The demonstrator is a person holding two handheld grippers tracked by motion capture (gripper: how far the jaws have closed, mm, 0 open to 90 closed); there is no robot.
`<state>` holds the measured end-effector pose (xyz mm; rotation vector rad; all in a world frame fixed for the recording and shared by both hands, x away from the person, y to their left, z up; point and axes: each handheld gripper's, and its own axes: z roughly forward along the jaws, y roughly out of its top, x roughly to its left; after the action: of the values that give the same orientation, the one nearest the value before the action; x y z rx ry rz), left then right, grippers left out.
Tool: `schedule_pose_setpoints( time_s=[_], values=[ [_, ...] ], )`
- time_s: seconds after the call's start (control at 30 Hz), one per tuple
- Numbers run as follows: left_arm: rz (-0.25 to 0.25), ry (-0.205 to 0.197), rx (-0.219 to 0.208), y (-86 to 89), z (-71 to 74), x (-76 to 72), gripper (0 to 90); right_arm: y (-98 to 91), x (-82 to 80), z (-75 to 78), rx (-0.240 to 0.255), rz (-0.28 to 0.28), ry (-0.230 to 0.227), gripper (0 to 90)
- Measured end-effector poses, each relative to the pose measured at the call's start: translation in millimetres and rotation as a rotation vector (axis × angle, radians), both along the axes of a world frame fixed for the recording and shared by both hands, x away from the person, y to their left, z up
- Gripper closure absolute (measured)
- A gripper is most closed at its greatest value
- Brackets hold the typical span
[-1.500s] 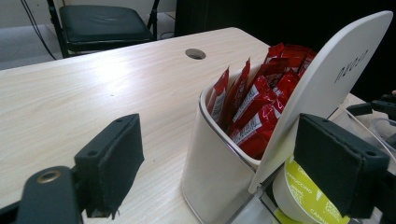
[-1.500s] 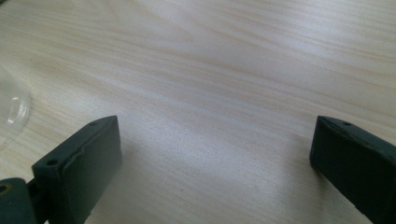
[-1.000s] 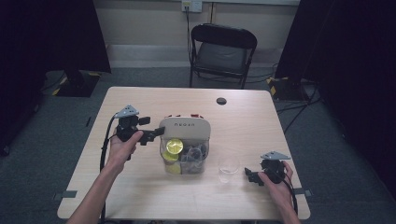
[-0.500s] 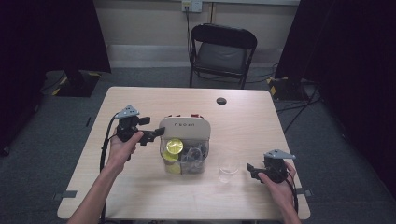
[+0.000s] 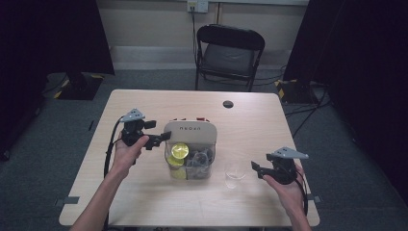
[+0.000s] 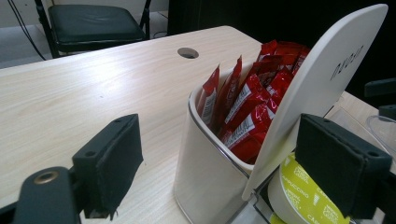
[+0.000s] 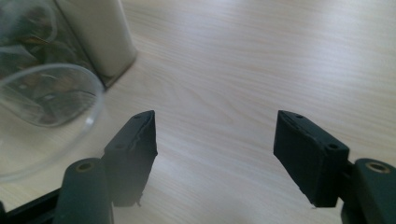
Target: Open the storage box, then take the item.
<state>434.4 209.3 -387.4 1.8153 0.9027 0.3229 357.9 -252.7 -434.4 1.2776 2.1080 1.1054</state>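
Observation:
A cream box (image 5: 190, 130) with a tilted lid (image 6: 322, 70) stands mid-table; red sachets (image 6: 247, 102) fill its back and a yellow-green capsule (image 5: 179, 150) lies in its clear front part. My left gripper (image 5: 166, 137) sits at the box's left side. Its jaws have just been opening, and they stand on either side of the box corner and lid edge (image 6: 219, 140) without pressing on them. A clear glass (image 5: 234, 174) stands right of the box. My right gripper (image 5: 254, 167) hovers just right of the glass (image 7: 42, 107); its jaws (image 7: 215, 135) have just been closing, with nothing between them.
A black folding chair (image 5: 230, 48) stands behind the table. A round cable hole (image 5: 227, 104) sits near the table's far edge, also seen in the left gripper view as the hole (image 6: 188, 52). Bare wood (image 5: 269, 125) lies right of the box.
The right gripper has lifted off the table beside the glass, and its jaws stand narrower than before. The left hand has kept its place at the box.

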Motion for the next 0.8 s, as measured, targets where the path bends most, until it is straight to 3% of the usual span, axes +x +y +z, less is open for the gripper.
schedule_pose_setpoints(
  time_s=[0.27, 0.33, 0.47, 0.73, 0.8],
  values=[
    [0.000, 0.004, -0.002, -0.4, -0.4, 0.6, 13.1, 21.6, -4.2, 16.6, 0.035, 0.085, -0.025, 33.5],
    [0.000, 0.007, -0.004, -0.6, -1.0, 1.0, 12.7, 32.3, -6.3, 27.7, 0.059, 0.123, -0.047, 35.9],
    [-0.007, 0.009, 0.001, -1.9, -1.9, 1.2, 12.7, 45.1, -3.4, 39.7, 0.088, 0.144, -0.061, 36.7],
    [-0.008, 0.007, 0.012, -3.4, -2.2, 1.3, 12.5, 71.9, 2.2, 48.4, 0.091, 0.221, -0.067, 38.1],
    [-0.008, 0.003, 0.019, -3.3, -1.8, 1.0, 12.6, 88.8, 5.0, 51.0, 0.088, 0.276, -0.065, 39.0]
  ],
)
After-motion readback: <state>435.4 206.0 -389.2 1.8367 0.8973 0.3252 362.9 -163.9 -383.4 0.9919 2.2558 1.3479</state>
